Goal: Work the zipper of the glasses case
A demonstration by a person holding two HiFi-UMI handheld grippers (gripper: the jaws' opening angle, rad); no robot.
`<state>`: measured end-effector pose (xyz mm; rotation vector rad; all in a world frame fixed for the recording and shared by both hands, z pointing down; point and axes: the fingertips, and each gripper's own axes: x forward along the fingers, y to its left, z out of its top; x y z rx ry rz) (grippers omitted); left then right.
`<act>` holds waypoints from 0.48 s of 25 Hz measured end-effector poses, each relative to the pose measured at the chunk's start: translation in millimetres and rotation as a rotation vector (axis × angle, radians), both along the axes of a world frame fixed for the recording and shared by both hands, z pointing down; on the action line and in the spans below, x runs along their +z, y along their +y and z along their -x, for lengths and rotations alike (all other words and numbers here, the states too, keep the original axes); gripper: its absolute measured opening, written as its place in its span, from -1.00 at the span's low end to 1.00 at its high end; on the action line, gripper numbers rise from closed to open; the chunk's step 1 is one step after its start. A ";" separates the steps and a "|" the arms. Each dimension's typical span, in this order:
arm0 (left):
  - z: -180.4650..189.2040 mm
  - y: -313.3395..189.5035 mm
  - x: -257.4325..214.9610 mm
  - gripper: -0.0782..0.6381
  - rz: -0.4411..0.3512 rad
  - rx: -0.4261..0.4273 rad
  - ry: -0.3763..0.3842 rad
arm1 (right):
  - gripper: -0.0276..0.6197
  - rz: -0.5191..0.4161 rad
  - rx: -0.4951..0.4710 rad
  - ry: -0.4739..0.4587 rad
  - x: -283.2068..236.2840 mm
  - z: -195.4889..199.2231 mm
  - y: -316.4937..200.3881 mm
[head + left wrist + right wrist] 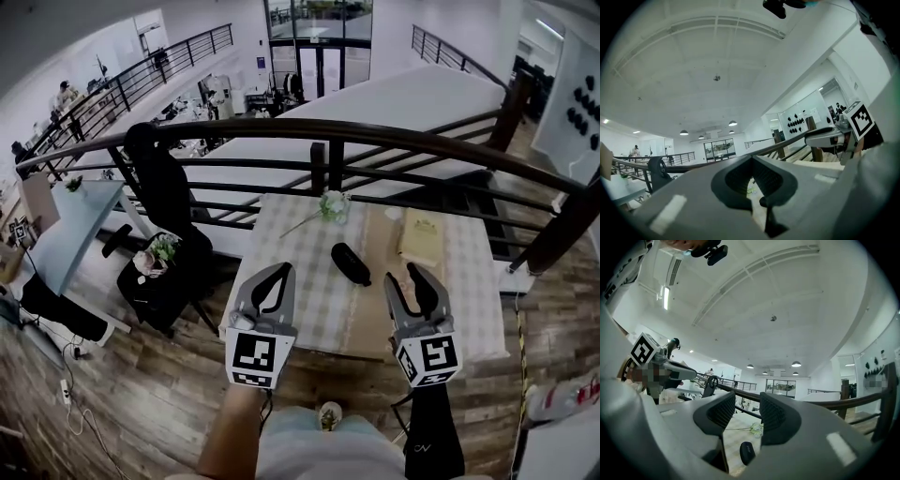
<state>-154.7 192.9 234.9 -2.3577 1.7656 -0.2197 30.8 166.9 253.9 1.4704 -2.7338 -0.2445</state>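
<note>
Left gripper (281, 272) closed and empty, right gripper (409, 277) slightly parted, both above the table's (281, 234) near edge; best pin the mid-table case (351, 263) before unzipping.

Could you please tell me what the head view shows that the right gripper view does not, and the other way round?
Only the head view: the right gripper seen from outside with its marker cube, and a tan booklet on the table. Only the right gripper view: the ceiling and its lamps. Both: the black glasses case lying untouched on the table, the flower sprig, the railing and the left gripper.
</note>
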 end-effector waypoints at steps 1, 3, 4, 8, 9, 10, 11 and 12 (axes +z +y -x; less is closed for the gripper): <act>-1.6 -1.5 0.6 -0.76 0.004 0.001 -0.003 | -0.32 0.006 -0.001 -0.003 1.4 -1.6 -1.5; -3.7 -4.7 1.0 -0.76 0.008 0.003 -0.004 | -0.32 0.015 -0.002 -0.012 3.9 -3.9 -5.0; -4.4 -6.4 0.9 -0.76 0.008 0.004 -0.004 | -0.32 0.018 -0.001 -0.017 4.5 -4.7 -7.2; -7.7 -13.6 3.8 -0.76 0.013 0.014 -0.011 | -0.32 0.020 -0.007 -0.023 7.9 -3.6 -14.0; -8.3 -15.7 4.9 -0.76 0.016 0.019 -0.014 | -0.32 0.021 -0.008 -0.019 9.1 -2.6 -15.3; -8.8 -18.2 5.5 -0.76 0.019 0.024 -0.017 | -0.32 0.025 -0.007 -0.019 10.0 -2.1 -17.0; -9.2 -21.2 5.5 -0.76 0.020 0.029 -0.020 | -0.32 0.026 -0.004 -0.020 10.0 -2.1 -19.5; -9.5 -24.6 5.0 -0.76 0.019 0.034 -0.021 | -0.32 0.025 -0.002 -0.023 9.3 -2.1 -22.6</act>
